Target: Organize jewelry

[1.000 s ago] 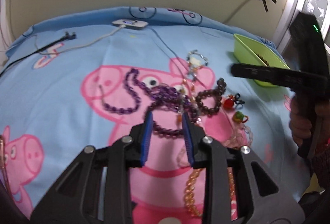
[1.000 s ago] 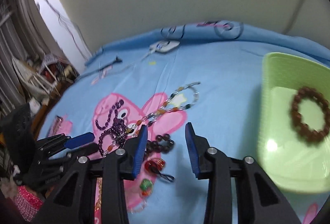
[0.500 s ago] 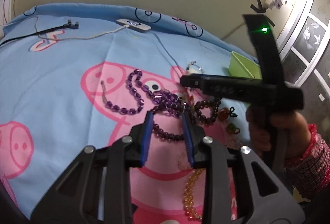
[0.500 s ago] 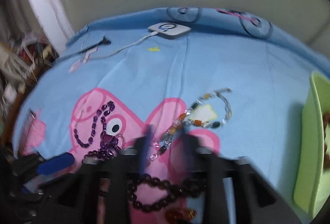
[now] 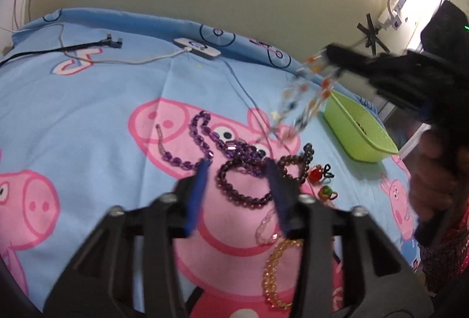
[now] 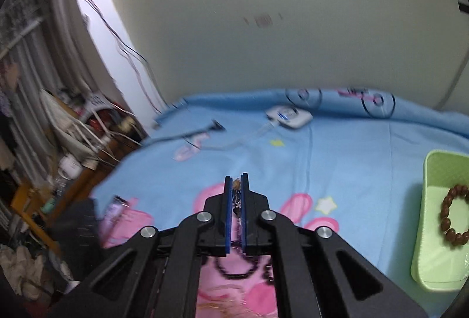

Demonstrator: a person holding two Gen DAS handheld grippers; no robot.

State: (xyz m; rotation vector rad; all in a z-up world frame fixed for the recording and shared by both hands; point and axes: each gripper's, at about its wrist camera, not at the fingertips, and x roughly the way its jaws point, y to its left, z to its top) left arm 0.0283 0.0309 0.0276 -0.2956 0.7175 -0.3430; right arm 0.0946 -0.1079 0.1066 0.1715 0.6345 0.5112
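Our right gripper point(image 6: 236, 186) is pinched tight on a multicolour bead necklace point(image 5: 304, 101), which hangs in the air in a long loop below its tip in the left view, well above the blue cartoon sheet point(image 5: 88, 118) and to the left of the green tray point(image 5: 360, 127). From the right view we only see a bit of bead caught between the blue pads point(image 6: 228, 212); the hanging part is hidden under the tool. The tray sits to the right and already holds a brown bead bracelet point(image 6: 454, 218). The step in hand looks like carrying the necklace over to the tray. To do it well we keep the squeeze firm, lift enough that the dangling tail clears the tray's near wall, move slowly so the loop does not swing, then lower until most of it rests inside before letting go. Risk: the tail catches on the rim or drapes outside. Our left gripper point(image 5: 237, 171) is held open at a middling width, empty, low over the dark purple bracelet point(image 5: 243, 186), with the purple necklace point(image 5: 205, 139), a dark brown bracelet point(image 5: 296, 165), a red ring point(image 5: 315, 175), a green ring point(image 5: 325, 192), a clear pink bracelet point(image 5: 265, 225) and an amber bracelet point(image 5: 272, 268) left on the sheet.
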